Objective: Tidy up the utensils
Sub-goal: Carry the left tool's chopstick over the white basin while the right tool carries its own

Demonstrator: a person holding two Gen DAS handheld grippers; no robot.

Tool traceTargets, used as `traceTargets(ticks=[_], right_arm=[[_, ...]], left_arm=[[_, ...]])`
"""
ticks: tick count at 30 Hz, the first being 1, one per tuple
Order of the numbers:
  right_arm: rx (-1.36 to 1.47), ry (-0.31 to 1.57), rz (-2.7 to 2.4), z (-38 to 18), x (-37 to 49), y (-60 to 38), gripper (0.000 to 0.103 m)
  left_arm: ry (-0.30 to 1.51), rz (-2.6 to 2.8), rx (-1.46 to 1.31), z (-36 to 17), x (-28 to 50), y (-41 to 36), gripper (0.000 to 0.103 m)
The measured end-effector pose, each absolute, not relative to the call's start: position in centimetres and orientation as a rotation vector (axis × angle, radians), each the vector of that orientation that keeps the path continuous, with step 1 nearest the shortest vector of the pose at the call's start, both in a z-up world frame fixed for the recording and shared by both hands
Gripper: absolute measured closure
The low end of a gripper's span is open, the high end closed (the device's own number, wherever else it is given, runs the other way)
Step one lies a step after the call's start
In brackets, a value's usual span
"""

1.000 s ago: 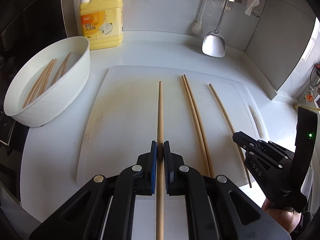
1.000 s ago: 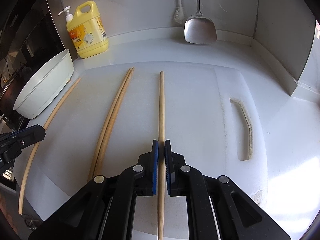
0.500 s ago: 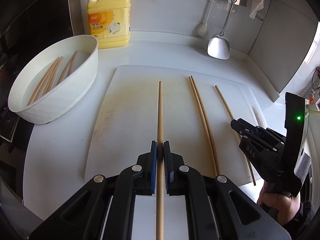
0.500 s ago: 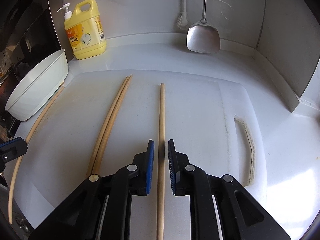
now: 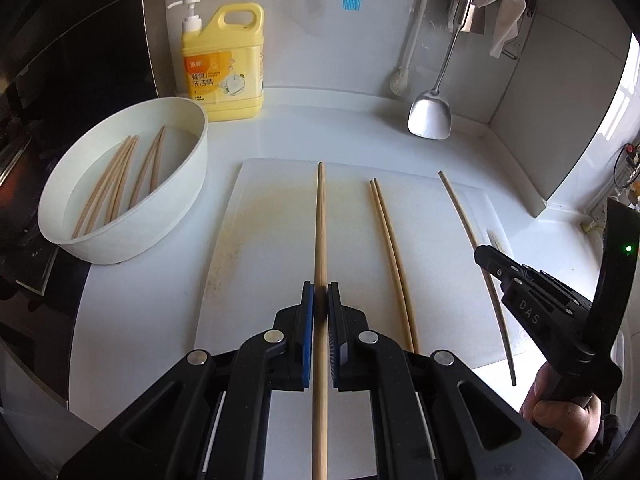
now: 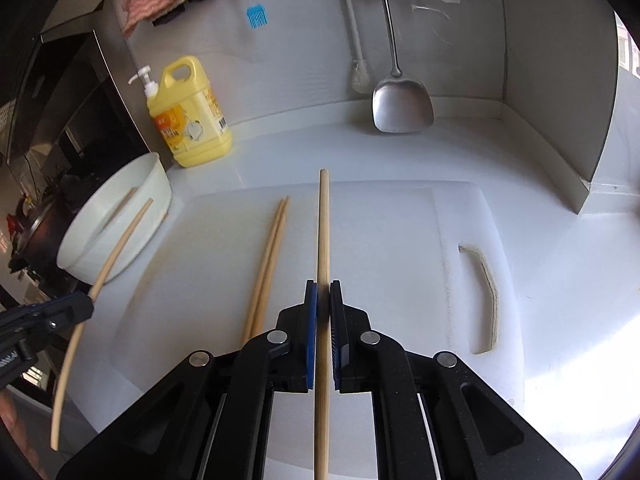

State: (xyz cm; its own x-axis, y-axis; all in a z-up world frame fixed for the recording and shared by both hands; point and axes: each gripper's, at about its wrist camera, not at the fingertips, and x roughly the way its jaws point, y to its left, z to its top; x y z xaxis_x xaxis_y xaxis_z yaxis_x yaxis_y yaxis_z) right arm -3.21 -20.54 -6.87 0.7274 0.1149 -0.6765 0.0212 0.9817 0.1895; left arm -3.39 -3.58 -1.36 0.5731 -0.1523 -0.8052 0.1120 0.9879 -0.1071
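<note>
Left tool clamps round wooden chopstick, right tool likewise w/ another

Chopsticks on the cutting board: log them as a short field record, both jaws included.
left gripper: jaws shut on one chopstick
right gripper: jaws shut on another chopstick
loose pair: lying side by side on the cutting board, between the two held ones
white basin: left of the board, several chopsticks inside
detergent bottle: behind the basin
</note>
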Motion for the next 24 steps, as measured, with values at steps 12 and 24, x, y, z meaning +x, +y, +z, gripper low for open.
traceTargets(ticks=[12,24], right_arm=[[0.153,0.677,0.247,0.4,-0.8,-10.0,0.097],[0.156,0.714,0.331,-0.4,11.2,6.9,0.097]], left_arm=[[0.882,-0.031,-0.105,3.3,-2.0,6.6,0.096],[0.891,-0.01,-0.089,1.7,8.5,22.1,0.096]])
